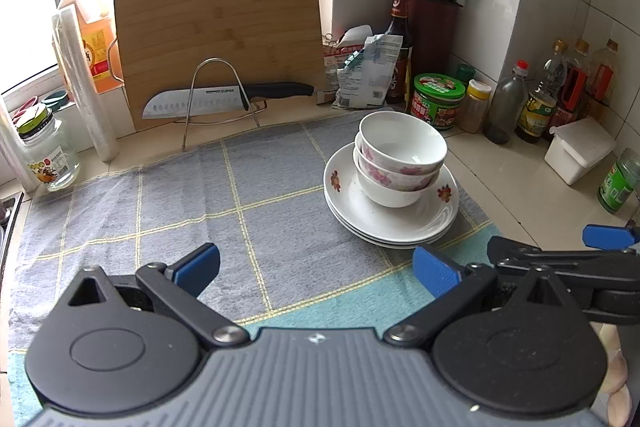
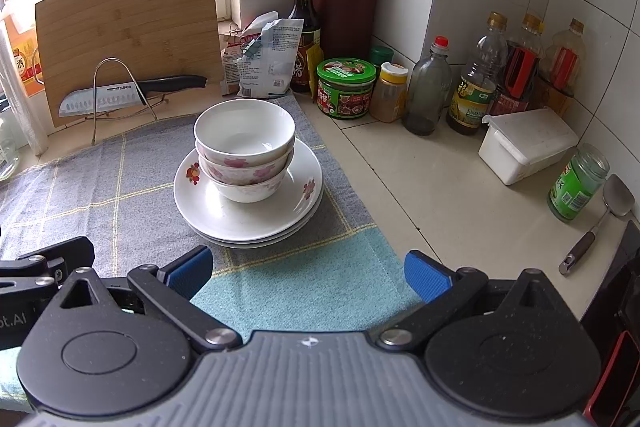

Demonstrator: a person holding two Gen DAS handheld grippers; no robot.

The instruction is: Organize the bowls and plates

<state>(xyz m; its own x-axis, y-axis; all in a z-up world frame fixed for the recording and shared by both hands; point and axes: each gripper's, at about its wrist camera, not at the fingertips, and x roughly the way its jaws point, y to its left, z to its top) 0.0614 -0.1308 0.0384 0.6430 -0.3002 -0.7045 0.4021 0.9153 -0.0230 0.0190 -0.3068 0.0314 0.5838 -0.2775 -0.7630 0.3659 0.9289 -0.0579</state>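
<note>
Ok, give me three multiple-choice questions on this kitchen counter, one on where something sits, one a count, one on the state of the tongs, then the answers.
1. Where does the stack of bowls sit?
A. on the plates
B. on the cutting board
C. in the white box

2. How many bowls are stacked?
A. one
B. three
C. five

3. How are both tongs?
A. shut on a bowl
B. shut on a plate
C. open, holding nothing

Answers: A, the bowls rest on the plates. B, three rims show nested. C, the left tongs and right tongs are spread wide over the cloth.
</note>
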